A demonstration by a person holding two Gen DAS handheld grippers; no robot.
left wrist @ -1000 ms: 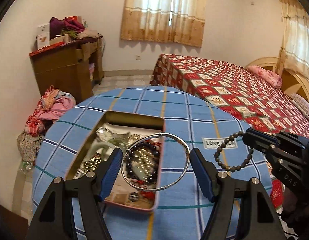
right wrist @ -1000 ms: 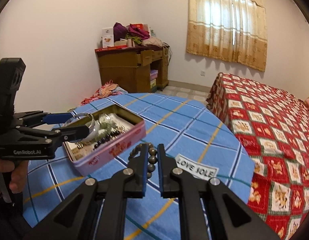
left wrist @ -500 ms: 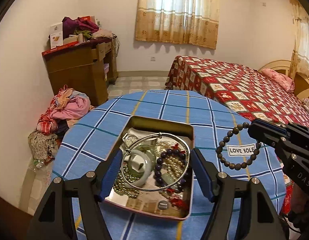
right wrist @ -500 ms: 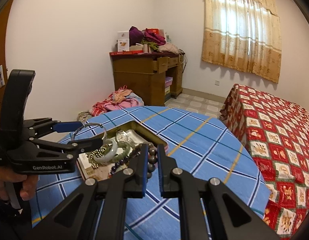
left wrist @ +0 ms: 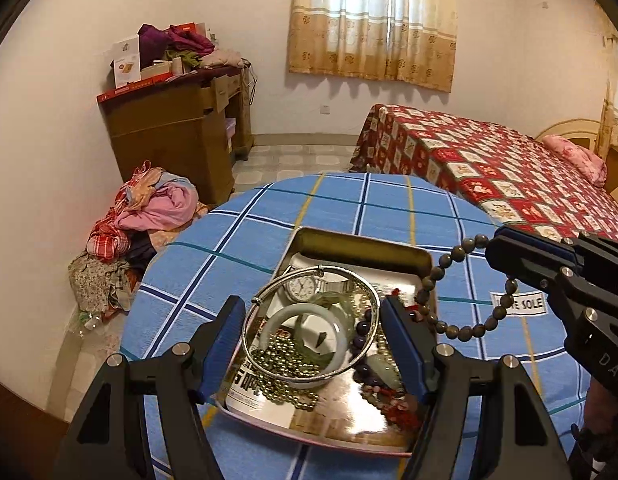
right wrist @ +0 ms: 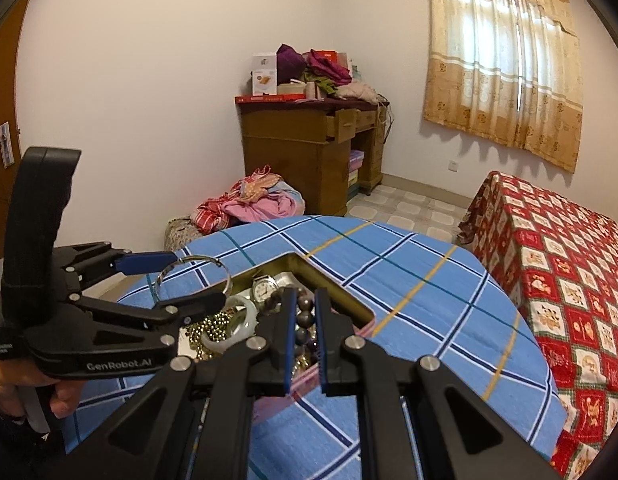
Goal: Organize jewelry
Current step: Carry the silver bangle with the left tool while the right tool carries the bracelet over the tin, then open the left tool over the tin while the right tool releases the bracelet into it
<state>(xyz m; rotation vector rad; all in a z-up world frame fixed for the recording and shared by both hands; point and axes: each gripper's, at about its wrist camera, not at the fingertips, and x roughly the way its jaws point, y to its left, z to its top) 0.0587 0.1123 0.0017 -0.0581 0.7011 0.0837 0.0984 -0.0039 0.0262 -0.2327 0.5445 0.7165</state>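
While the left gripper point(left wrist: 312, 336) pinches a silver bangle point(left wrist: 309, 320) between its 2 blue pads, the right gripper point(right wrist: 305, 332) is pressed together on a grey bead bracelet point(left wrist: 449, 292). Both pieces hang over the open tin point(left wrist: 361, 240) of jewelry on the blue checked table point(left wrist: 349, 204); bracelet right of bangle.

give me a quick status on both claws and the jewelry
Left claw shut on silver bangle, over the open tin. Right claw shut on grey bead bracelet, beside the tin. Nothing in the way.
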